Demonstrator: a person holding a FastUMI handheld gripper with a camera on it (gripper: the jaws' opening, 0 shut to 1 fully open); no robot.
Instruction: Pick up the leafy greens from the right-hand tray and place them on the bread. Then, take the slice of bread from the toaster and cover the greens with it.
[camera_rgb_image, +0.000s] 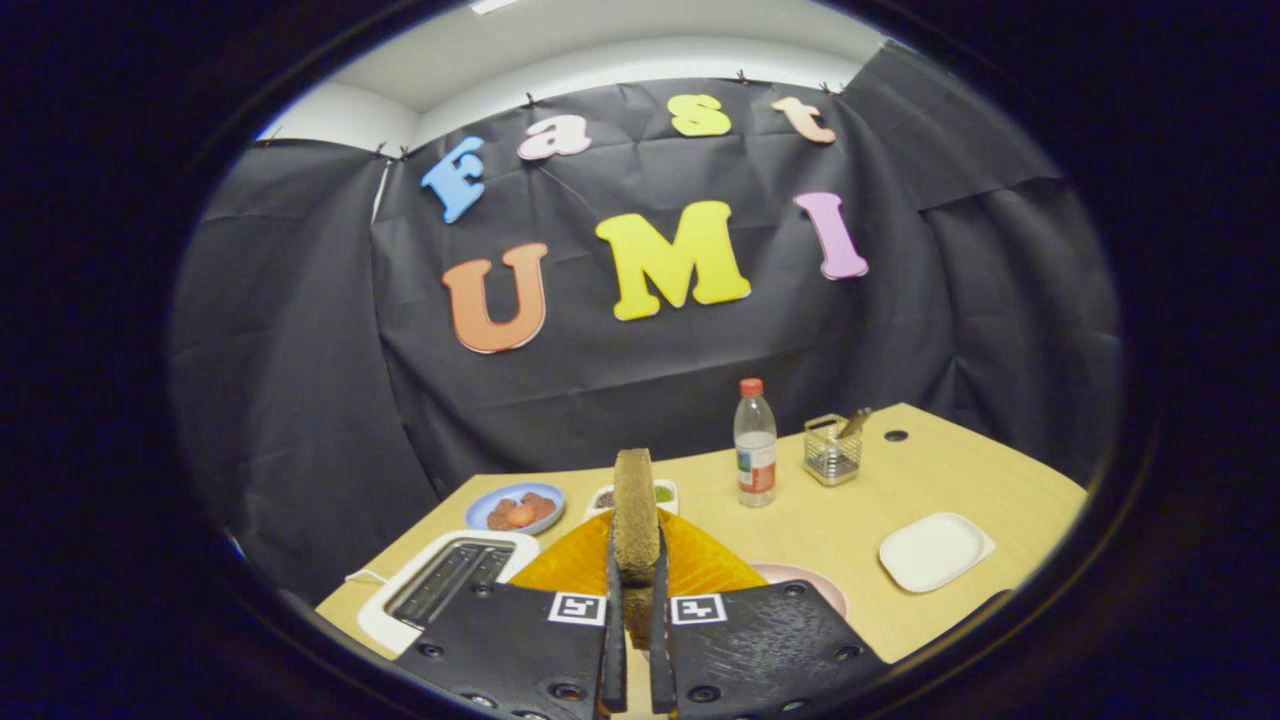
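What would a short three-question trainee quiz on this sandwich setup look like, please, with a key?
1. True or false: the gripper is shut on the slice of bread.
2. What stands nearest the wire basket? A) water bottle B) toaster C) blue plate
3. Fill in: the white tray lies on the ____.

Key:
1. True; both fingers press its sides, holding it on edge.
2. A.
3. Table.

Dim booth, sharp centre, bowed fisheye edges
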